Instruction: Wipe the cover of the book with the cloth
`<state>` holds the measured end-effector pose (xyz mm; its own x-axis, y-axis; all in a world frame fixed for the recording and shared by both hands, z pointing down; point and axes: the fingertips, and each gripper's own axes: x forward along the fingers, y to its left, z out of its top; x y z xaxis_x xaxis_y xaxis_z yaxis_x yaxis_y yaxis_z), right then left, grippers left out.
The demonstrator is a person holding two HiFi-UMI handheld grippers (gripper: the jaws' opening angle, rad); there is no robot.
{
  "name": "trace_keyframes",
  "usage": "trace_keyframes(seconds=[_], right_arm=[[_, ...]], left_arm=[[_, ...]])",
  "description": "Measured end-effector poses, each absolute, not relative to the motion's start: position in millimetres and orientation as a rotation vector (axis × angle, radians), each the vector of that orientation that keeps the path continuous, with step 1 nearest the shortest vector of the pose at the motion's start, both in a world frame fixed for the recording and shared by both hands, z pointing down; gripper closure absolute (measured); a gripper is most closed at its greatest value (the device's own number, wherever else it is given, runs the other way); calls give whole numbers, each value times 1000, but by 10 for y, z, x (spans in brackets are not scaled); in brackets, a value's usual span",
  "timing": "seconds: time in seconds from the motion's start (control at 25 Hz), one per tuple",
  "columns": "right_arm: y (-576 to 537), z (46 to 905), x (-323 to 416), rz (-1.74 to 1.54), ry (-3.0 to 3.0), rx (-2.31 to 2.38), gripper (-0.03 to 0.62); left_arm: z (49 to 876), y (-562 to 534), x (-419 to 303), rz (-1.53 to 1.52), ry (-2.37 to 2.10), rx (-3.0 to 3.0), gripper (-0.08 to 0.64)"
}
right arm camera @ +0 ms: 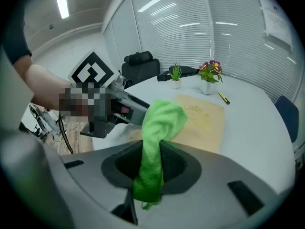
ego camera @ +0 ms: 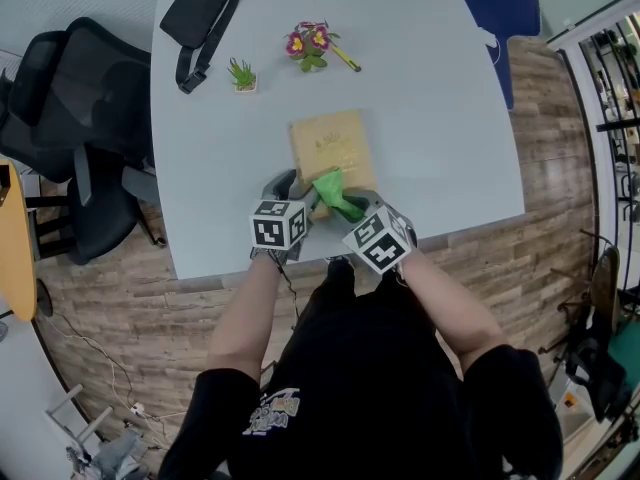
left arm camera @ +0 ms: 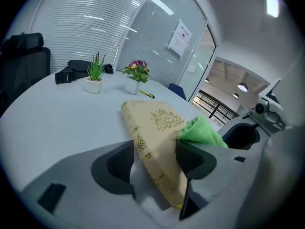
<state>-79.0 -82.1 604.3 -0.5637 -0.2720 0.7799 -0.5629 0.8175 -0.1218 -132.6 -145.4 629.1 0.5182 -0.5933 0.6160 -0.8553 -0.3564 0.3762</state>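
Observation:
A tan book with gold print lies flat on the grey table, close to its near edge. My left gripper is at the book's near left corner. In the left gripper view the jaws stand wide, with the book's spine and cover between the pads. My right gripper is shut on a bright green cloth. The cloth rises from between the jaws and its free end droops over the near end of the book. The green cloth also shows beside the left jaw.
At the table's far side are a black bag, a small potted plant, a pot of flowers and a yellow pen. A black office chair stands at the left, a blue chair at the far right.

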Motion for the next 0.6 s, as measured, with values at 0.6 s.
trace_keyframes(seconds=[0.6], right_arm=[[-1140, 6063, -241, 625, -2169, 787, 492]], left_arm=[[6282, -1466, -1335, 499, -1179, 2083, 282]])
